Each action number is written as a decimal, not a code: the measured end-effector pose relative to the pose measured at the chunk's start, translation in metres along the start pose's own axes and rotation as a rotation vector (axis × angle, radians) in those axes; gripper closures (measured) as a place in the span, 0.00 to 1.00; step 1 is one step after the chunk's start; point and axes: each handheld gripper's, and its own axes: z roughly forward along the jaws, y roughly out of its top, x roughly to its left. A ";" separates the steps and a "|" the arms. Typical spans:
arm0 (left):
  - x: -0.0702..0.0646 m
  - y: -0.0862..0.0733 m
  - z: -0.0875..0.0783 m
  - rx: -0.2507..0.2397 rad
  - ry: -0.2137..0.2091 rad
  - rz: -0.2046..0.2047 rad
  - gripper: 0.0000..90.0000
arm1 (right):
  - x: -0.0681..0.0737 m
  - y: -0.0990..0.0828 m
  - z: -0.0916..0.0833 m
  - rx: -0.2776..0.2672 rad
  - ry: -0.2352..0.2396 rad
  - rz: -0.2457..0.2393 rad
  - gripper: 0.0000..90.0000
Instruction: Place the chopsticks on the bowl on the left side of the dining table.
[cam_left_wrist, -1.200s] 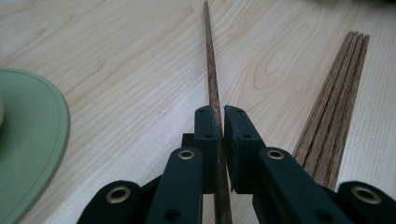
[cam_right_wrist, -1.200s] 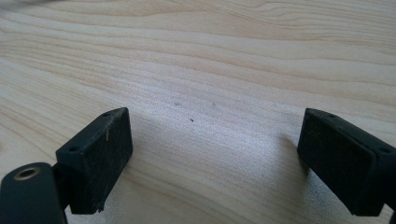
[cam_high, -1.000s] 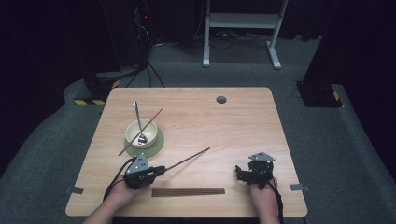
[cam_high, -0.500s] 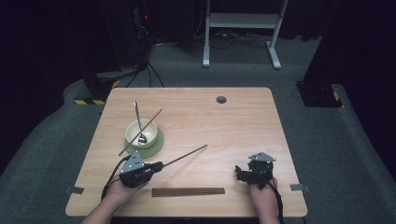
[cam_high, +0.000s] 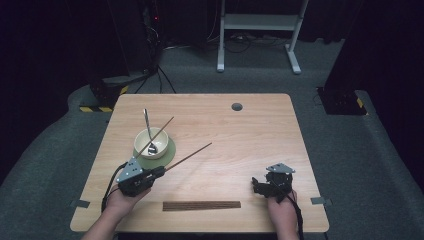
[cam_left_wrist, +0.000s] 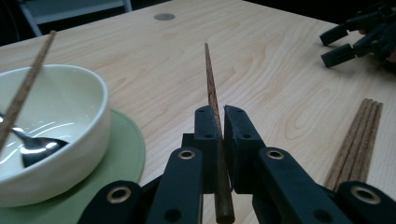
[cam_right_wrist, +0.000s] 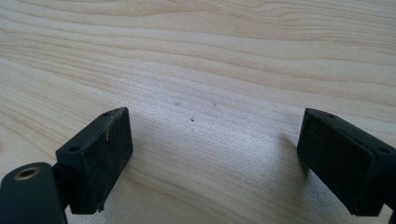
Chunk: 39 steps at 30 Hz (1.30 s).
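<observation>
My left gripper (cam_high: 159, 172) is shut on one end of a dark wooden chopstick (cam_high: 189, 157), which points up and to the right above the table. In the left gripper view the chopstick (cam_left_wrist: 211, 88) runs forward between the pressed jaws of that gripper (cam_left_wrist: 222, 119). A cream bowl (cam_high: 151, 143) on a green saucer (cam_high: 169, 155) sits just beyond it, with a metal spoon (cam_high: 148, 125) and a second chopstick (cam_high: 159, 133) leaning inside. My right gripper (cam_high: 260, 185) rests open at the front right; in its own view that gripper (cam_right_wrist: 217, 142) has bare wood between its jaws.
A row of several chopsticks (cam_high: 201, 205) lies along the table's front edge, also seen as a bundle (cam_left_wrist: 357, 140) at the right of the left gripper view. A round grommet (cam_high: 237, 106) sits near the table's far edge. Dark floor surrounds the wooden table (cam_high: 250, 135).
My left gripper has shifted left and a little farther from the front edge, carrying the chopstick closer to the bowl. The right gripper has stayed where it was.
</observation>
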 end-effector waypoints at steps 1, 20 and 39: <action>0.001 0.000 -0.002 -0.002 0.011 -0.004 0.93 | 0.000 0.000 0.000 0.000 0.000 0.000 0.11; 0.032 -0.002 -0.025 -0.058 0.133 -0.063 0.93 | 0.000 0.000 0.000 0.000 0.000 0.000 0.11; 0.052 -0.007 -0.035 -0.088 0.267 -0.099 0.93 | 0.000 0.000 0.000 0.000 0.000 0.000 0.11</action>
